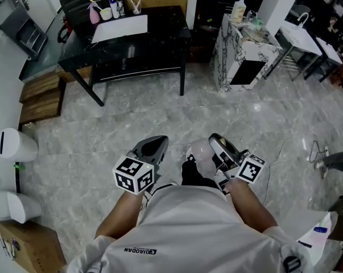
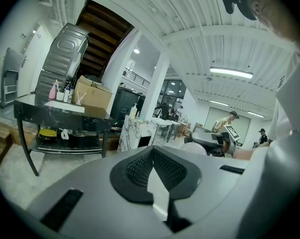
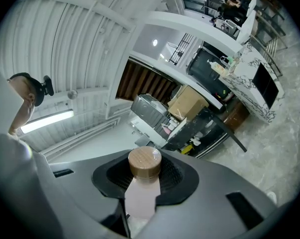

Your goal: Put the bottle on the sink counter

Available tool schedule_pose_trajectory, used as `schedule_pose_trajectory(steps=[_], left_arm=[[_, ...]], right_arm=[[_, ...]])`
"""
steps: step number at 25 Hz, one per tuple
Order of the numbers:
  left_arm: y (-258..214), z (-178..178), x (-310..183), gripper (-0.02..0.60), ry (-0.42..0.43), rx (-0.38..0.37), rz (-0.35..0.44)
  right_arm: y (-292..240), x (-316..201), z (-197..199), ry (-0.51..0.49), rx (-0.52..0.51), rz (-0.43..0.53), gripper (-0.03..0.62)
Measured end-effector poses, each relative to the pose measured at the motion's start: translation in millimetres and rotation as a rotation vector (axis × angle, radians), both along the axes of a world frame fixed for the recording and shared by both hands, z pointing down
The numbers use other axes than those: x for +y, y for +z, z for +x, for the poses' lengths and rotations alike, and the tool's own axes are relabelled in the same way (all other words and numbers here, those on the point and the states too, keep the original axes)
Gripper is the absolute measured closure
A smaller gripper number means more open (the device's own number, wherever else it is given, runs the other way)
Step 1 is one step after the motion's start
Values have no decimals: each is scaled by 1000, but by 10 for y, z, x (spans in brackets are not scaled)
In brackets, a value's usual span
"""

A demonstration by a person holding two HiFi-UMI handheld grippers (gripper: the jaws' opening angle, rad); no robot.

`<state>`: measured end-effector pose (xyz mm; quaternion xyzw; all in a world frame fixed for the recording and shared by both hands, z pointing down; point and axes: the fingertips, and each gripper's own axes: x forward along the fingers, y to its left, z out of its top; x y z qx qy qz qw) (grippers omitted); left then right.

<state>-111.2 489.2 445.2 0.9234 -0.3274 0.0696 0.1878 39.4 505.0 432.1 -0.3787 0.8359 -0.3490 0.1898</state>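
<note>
The right gripper (image 3: 145,169) is clamping its jaws, partly apart, on a pale pink bottle (image 3: 141,195). The bottle's brown cap (image 3: 145,162) is poking out beyond the pads. The left gripper (image 2: 153,153) is holding its jaws together with nothing between them. In the head view, both grippers are hovering low in the centre of the frame, over the grey floor (image 1: 103,135). They are well apart from the marble worktop (image 1: 225,61) at upper right.
</note>
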Motion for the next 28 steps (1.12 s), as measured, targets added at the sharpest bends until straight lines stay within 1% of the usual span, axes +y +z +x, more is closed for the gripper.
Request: schedule_pose_trajectory(steps=[4,7,13,19,22,28], left_arm=[[-19,63,-142,566,7,-10,1],[-69,86,-411,566,3,-14,1],[-92,96,-828,566,-18,-29,-6],[-151,108,-1240,568,-45,-33,-6],[-153,102,-1458,568,-60,-34,-4],[-157,206,-1869,567,-78,-37,-6]], right_arm=[[-4,-184,51,-3,5,-1,459],[-41,-490,73,-9,13,-2,459],[-89,-965,96,-22,4,6,459],[-28,-1403,96,-46,31,-12,459],[-15,-1636,117,-54,21,-16,459],[-82,-2093,203,-71,7,1,459]])
